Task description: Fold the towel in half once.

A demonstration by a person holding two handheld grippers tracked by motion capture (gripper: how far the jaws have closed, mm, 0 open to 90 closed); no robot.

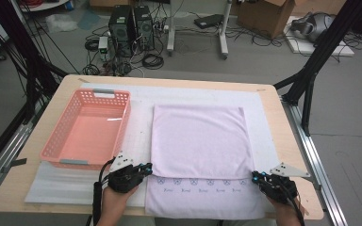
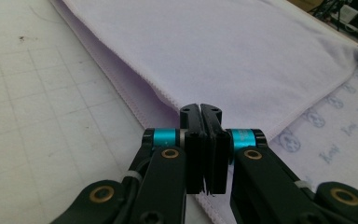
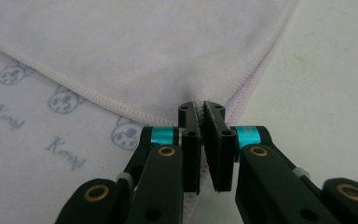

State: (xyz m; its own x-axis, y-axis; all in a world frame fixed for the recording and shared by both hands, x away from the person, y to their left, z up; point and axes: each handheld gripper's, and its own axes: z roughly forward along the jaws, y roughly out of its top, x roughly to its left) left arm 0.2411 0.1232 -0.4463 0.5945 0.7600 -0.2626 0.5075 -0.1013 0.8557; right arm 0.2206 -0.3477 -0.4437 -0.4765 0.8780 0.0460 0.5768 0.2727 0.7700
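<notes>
Wooden table (image 1: pixel 290 141) w/ a white gridded mat (image 1: pixel 136 122) shows in the high view, grey floor w/ cables and PC towers behind; pink basket (image 1: pixel 56 141) at left has nothing in it, lilac towel (image 1: pixel 200 141) lies folded just beside it, left gripper (image 1: pixel 147 168) and right gripper (image 1: pixel 255 176) at its near fold corners. Left gripper view: jaws pressed together, pinching the towel's (image 2: pixel 223 51) fold corner. Right gripper view: jaws clamped on the towel (image 3: pixel 135 51) by its stitched hem, mat beside.

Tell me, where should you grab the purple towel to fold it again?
Best at its two near corners, coming from the table's near edge. The towel lies flat, so only its edges offer a pinch. The left gripper and right gripper are each already shut on one of those corners.
</notes>
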